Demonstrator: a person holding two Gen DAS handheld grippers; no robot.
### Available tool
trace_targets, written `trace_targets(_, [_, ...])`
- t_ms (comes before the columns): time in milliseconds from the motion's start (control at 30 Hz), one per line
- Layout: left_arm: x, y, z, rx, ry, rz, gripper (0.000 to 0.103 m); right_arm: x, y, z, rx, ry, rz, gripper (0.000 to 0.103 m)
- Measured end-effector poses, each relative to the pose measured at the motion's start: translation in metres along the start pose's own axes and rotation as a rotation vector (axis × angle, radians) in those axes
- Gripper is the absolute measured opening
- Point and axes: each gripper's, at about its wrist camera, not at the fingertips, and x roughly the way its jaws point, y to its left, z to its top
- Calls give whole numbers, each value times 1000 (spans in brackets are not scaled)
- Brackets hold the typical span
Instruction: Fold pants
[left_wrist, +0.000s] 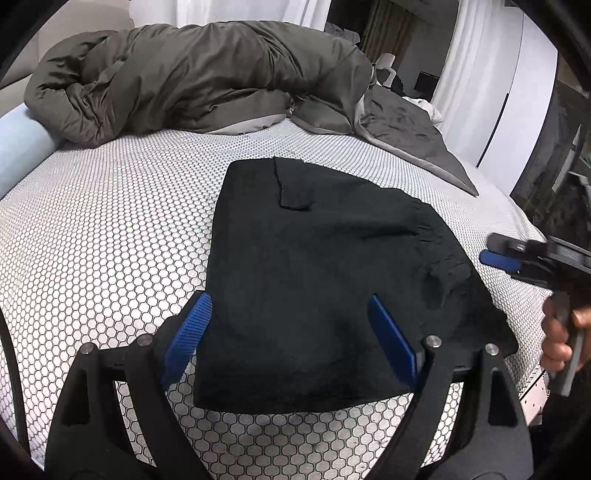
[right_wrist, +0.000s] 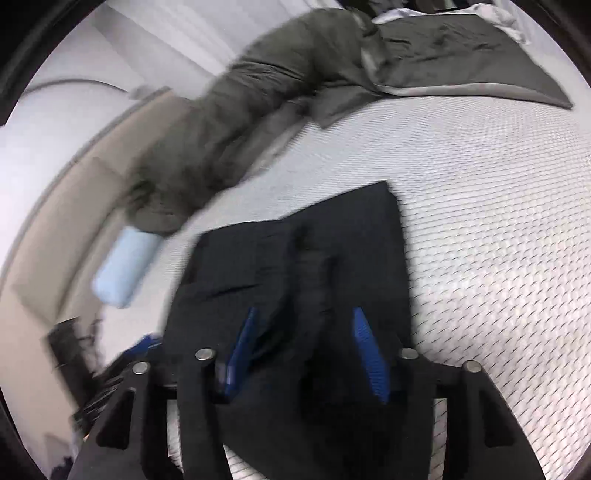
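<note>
Pants (left_wrist: 314, 266): black, folded into a flat block, lying on the mattress (left_wrist: 110, 221) at frame centre.
Left gripper (left_wrist: 290, 334): jaws wide, blue fingers (left_wrist: 186, 339) straddling the pants' near edge.
Right gripper (right_wrist: 303, 347): jaws spread over the pants, nothing clamped; view blurred.
Mattress: white honeycomb cover.
Duvet (left_wrist: 192, 74): grey-brown, heaped at 12 o'clock.
Bolster (left_wrist: 22, 147): pale blue, 9 o'clock.
</note>
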Motion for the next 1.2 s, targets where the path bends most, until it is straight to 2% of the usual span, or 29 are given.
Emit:
trace_targets(67, [0, 0, 1, -5, -4, 6, 85, 5, 12, -6, -14, 28, 81, 56])
trace_targets(167, [1, 1, 2, -10, -1, 16, 85, 28, 19, -7, -4, 78, 127, 56])
trace_targets(300, [2, 5, 1, -17, 3, 30, 85, 71, 14, -2, 19, 151, 70, 56])
trace_targets(333, [2, 7, 1, -20, 2, 33, 85, 78, 12, -5, 30, 160, 49, 52])
trace_targets(433, [-1, 13, 2, -42, -8, 36, 85, 77, 18, -5, 4, 141, -6, 18])
trace_targets(467, [-4, 15, 3, -52, -16, 31, 85, 71, 20, -4, -2, 138, 4, 9])
trace_targets(567, [-14, 20, 5, -77, -46, 18, 85, 35, 30, -6, -31, 56, 73, 8])
trace_targets(633, [-20, 23, 6, -88, -61, 16, 86, 9, 38, -10, -71, 3, 116, 8])
trace_targets(700, [-21, 27, 7, -91, -61, 20, 87, 1, 40, -14, -93, -3, 122, 8])
trace_targets(767, [-18, 28, 5, -92, -40, 33, 87, 9, 37, -20, -108, 39, 55, 8])
trace_targets(833, [-9, 27, 1, -86, 2, 52, 87, 30, 23, -28, -119, 119, -59, 9])
trace_targets(900, [-1, 24, -2, -72, 33, 66, 87, 48, 15, -33, -111, 178, -106, 9])
trace_targets(933, [1, 21, -3, -63, 41, 69, 87, 48, 16, -34, -113, 176, -105, 10])
trace_targets(1000, [2, 15, -4, -39, 43, 65, 87, 36, 19, -33, -125, 162, -90, 19])
trace_targets(1033, [3, 12, -5, -30, 42, 65, 87, 29, 19, -31, -120, 152, -83, 32])
trace_targets(1067, [3, 9, -6, -20, 40, 64, 87, 22, 18, -30, -105, 139, -71, 48])
trace_targets(1133, [4, 5, -6, -6, 40, 62, 87, 13, 9, -28, -60, 118, -26, 52])
trace_targets(1200, [5, 2, -8, -6, 44, 55, 87, 17, -1, -28, -22, 146, -13, 52])
